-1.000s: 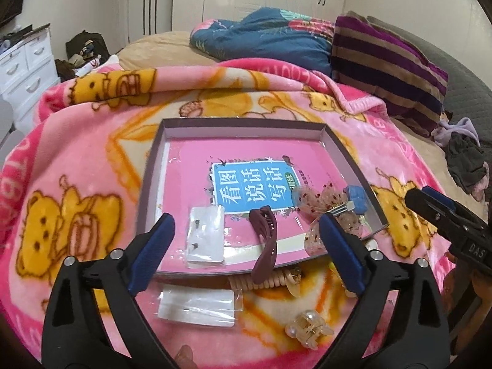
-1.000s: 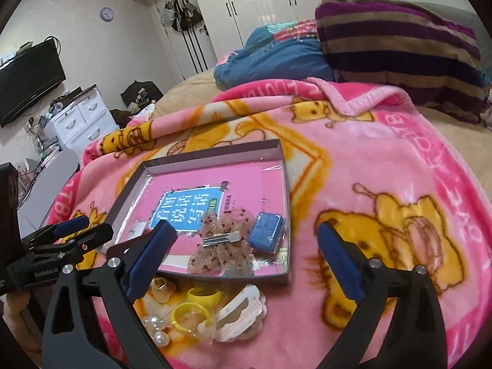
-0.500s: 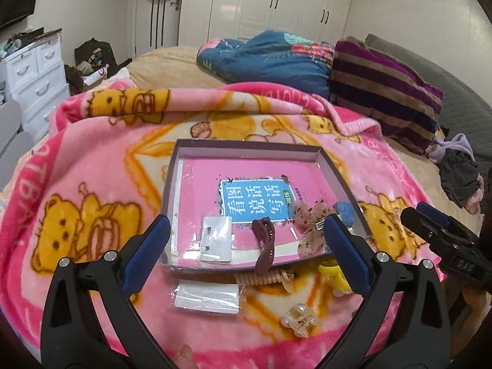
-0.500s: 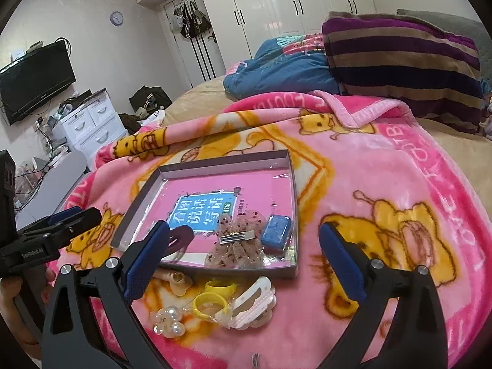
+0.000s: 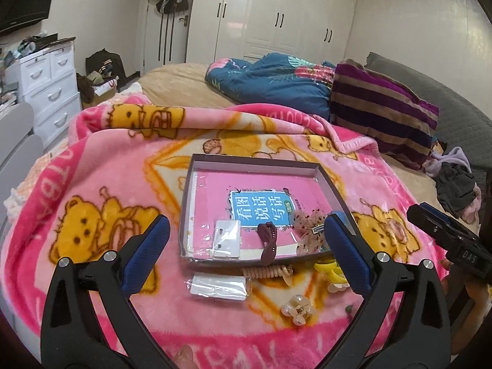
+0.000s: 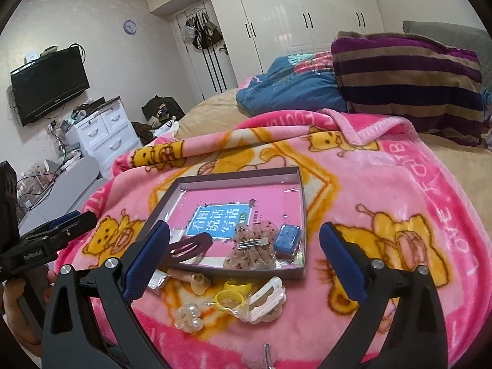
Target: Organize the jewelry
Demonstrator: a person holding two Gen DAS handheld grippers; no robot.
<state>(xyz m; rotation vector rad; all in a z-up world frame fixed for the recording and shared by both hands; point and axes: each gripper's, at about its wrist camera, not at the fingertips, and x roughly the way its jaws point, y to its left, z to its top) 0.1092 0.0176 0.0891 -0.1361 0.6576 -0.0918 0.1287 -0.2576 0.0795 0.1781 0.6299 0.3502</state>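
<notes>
Both pairs of blue-padded fingers stand spread wide with nothing between them: the left gripper [image 5: 247, 240], whose jaws have just been opening, and the right gripper [image 6: 244, 246] each hang above the near edge of a shallow cardboard tray [image 5: 196, 166] on a pink bear-print blanket [image 5: 101, 190]. Inside the tray, on a pink sheet with a blue label, lie a small white earring card [image 5: 227, 239], a maroon hair claw [image 5: 268, 241] leaning over the near rim, a speckled sheer bow with a metal clip [image 6: 252, 247] and a small blue box [image 6: 287, 237] (this one close to the right wall). Outside the tray, just in front of it on the blanket, lie a clear plastic packet [image 5: 219, 286], a beige coil hair tie [image 5: 264, 272], yellow rings [image 6: 230, 296], a pearl hair clip [image 6: 188, 316] and a white bow-shaped clip [image 6: 267, 296]. A striped pillow [image 6: 409, 80] and a blue quilt [image 5: 270, 83] lie on the bed beyond.
</notes>
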